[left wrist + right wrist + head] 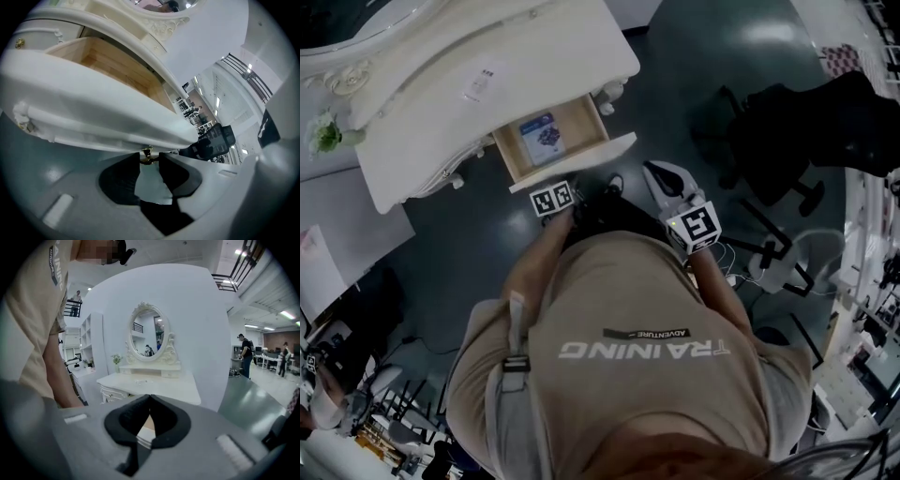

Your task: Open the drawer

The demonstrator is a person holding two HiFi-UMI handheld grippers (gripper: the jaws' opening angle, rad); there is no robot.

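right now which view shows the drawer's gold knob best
Left gripper view: the gold knob sits close up between the left gripper's jaws. Head view hides it under the marker cube; right gripper view doesn't show it.

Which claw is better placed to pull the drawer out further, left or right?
Left. The left claw is closed on the gold knob of the drawer front. The right claw is shut on nothing, held back from the dressing table.

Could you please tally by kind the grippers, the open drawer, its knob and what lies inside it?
Grey two-jaw grippers: 2 (left gripper, right gripper)
White-fronted open wooden drawer: 1
Small brass drawer knob: 1
Flat blue-and-white packet inside: 1
Total: 5
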